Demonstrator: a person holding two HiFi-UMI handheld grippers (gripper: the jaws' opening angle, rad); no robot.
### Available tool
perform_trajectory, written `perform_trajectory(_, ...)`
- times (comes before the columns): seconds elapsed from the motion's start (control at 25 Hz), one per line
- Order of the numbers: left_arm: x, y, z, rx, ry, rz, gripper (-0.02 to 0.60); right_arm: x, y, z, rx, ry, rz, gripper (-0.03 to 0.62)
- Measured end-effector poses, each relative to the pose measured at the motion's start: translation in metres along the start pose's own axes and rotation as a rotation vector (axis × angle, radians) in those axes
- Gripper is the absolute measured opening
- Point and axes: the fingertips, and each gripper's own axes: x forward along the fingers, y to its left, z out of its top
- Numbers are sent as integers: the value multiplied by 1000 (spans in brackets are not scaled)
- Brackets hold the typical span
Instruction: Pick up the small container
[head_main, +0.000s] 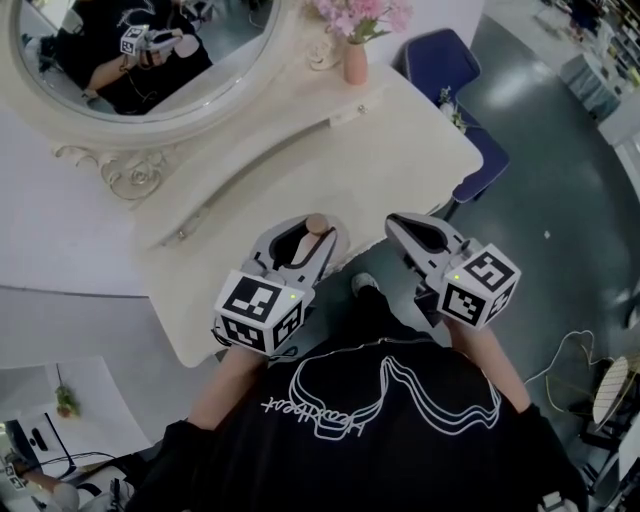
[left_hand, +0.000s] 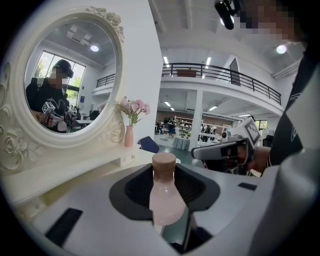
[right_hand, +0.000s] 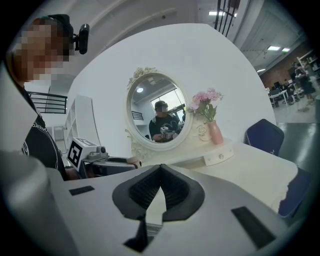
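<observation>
The small container (left_hand: 165, 196) is a pale pink bottle with a tan cap (head_main: 317, 224). It stands upright between the jaws of my left gripper (head_main: 305, 240), whose pads press on its sides. The bottle is held up in the air above the near edge of the white vanity table (head_main: 330, 170). My right gripper (head_main: 408, 228) hovers just to the right at the same height. In the right gripper view its jaws (right_hand: 161, 174) are shut tip to tip with nothing between them. Each gripper shows in the other's view, the right gripper (left_hand: 225, 150) and the left gripper (right_hand: 100, 162).
An oval mirror (head_main: 150, 60) in an ornate white frame stands at the back of the table. A pink vase (head_main: 355, 60) with pink flowers sits beside it. A blue chair (head_main: 470, 110) stands at the table's right end.
</observation>
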Motion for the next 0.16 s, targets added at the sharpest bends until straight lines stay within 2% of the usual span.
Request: perform_trajectory(0.16,3,-1,1,1,-2,-4,137,1,-3,1,-5,1,0,8)
